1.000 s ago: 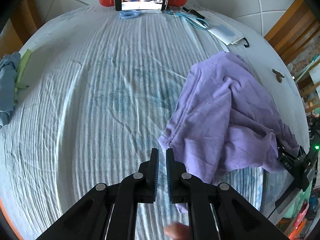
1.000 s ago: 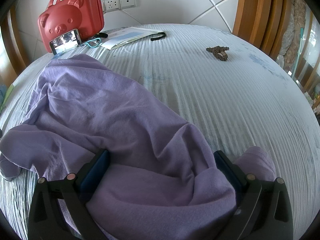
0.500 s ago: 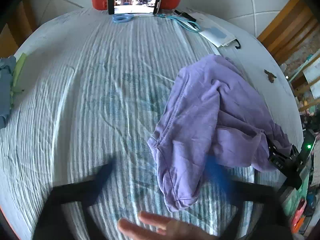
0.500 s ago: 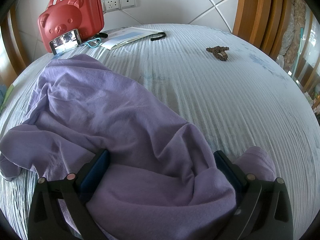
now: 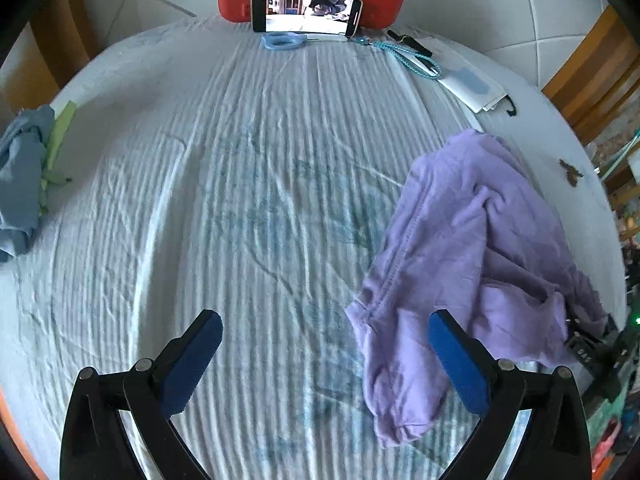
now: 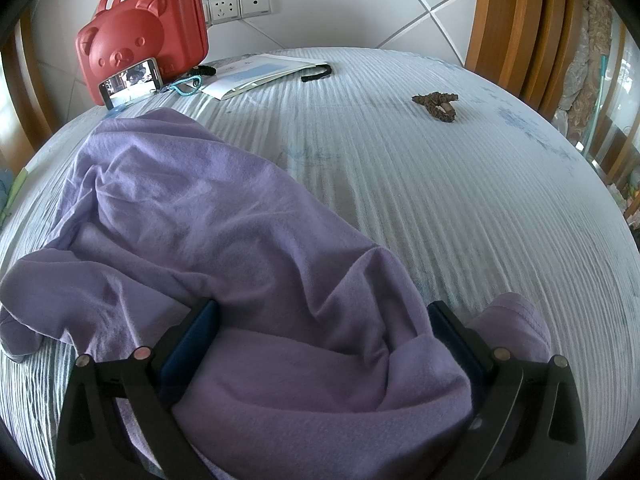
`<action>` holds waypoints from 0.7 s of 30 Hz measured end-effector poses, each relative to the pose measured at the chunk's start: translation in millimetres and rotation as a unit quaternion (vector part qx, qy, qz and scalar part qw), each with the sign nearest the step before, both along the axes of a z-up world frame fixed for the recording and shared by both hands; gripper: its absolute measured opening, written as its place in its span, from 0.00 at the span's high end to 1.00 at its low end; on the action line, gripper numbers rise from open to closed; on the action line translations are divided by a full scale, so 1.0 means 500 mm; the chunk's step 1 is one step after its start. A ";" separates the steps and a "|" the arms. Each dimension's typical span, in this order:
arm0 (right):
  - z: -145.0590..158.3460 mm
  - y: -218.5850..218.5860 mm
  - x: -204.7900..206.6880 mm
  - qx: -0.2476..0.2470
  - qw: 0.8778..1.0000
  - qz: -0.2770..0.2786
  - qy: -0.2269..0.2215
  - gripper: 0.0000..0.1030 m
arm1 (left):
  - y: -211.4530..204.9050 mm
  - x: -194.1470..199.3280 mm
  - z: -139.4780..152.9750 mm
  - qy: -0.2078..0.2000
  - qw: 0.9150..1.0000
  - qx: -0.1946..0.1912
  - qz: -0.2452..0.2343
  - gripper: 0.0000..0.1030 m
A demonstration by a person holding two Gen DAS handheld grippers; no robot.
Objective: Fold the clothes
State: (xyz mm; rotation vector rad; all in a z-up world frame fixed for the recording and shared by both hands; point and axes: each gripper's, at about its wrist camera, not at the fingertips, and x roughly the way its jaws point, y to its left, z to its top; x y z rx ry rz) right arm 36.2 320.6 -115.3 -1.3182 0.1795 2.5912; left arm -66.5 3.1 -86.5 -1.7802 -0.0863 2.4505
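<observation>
A crumpled lilac cotton garment (image 5: pixel 472 248) lies near the right edge of a bed covered in a white ribbed sheet (image 5: pixel 224 184). The left gripper (image 5: pixel 326 344) hangs over the sheet, its jaws having just opened wide with nothing pinched between them. The right gripper (image 6: pixel 322 332) stands wide too, cloth heaped loosely between its 2 blue pads (image 6: pixel 192 344). A red bear-faced case (image 6: pixel 140 40) stands at the far edge.

Purple garment (image 6: pixel 224 240) bunched, type unclear; phone screen (image 5: pixel 306 12) unreadable.
</observation>
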 end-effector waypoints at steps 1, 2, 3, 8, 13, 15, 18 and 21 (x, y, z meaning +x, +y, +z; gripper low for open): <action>0.000 0.000 0.000 0.000 1.000 0.000 0.000 0.00 | 0.001 -0.001 -0.001 0.002 1.000 -0.005 -0.001 0.00; 0.000 0.000 0.000 0.000 1.000 0.000 0.000 0.00 | 0.004 -0.002 -0.002 0.004 1.000 -0.007 -0.004 0.00; 0.000 0.000 0.000 0.000 1.000 0.000 0.000 0.00 | 0.008 -0.003 -0.003 0.005 1.000 -0.004 -0.008 0.00; -0.001 0.000 0.000 0.000 1.000 0.000 0.000 0.00 | 0.043 -0.007 -0.012 0.021 0.999 -0.010 -0.023 0.00; -0.001 0.000 0.001 0.000 1.000 -0.001 0.000 0.00 | 0.089 -0.010 -0.028 0.027 0.998 -0.008 -0.050 0.04; -0.001 -0.001 0.001 0.000 1.000 -0.001 0.000 0.00 | 0.106 -0.009 -0.037 0.024 0.998 -0.012 -0.055 0.10; 0.001 -0.001 -0.002 -0.002 1.000 0.009 -0.013 0.00 | 0.123 -0.001 -0.049 0.016 0.998 -0.019 -0.060 0.18; 0.016 0.012 0.004 -0.023 0.999 0.010 -0.040 0.00 | 0.134 0.013 -0.058 0.010 0.998 -0.026 -0.064 0.22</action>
